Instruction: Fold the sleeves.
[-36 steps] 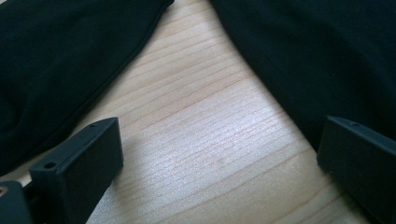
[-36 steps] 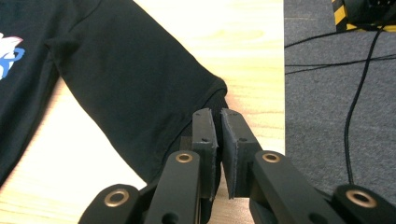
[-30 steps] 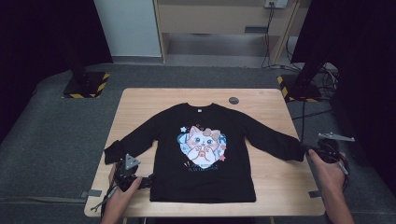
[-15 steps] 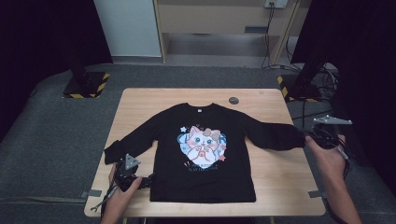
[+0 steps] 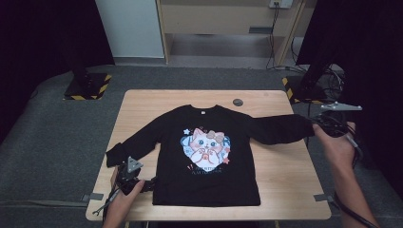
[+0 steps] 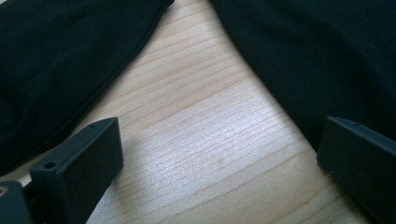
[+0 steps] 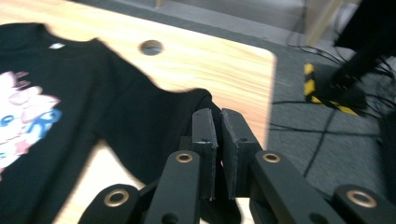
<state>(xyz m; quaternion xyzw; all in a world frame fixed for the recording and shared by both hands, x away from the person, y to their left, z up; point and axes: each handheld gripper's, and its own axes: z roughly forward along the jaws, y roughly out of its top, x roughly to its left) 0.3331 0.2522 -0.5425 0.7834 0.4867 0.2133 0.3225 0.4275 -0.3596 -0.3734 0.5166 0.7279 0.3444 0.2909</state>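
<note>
We are pinching the right sleeve cuff of the soft black cotton sweatshirt [image 5: 209, 156], lying flat mid-table, with our right gripper [image 7: 217, 135] clamped tight. Our left gripper [image 6: 219, 154] is waiting open near the left sleeve. Being light and limp, it is likely drooping wherever unsupported, so cuffs and hems are offering the surest hold.

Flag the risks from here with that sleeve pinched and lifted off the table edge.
1. The right hand-held gripper pinches just the cuff tip of the sleeve; a hard pull could slip it out.
2. Nothing pins the shirt: the left hand-held gripper stands open over bare table, so the body may drag and wrinkle.
3. The sleeve may sag off the table's right edge.
</note>
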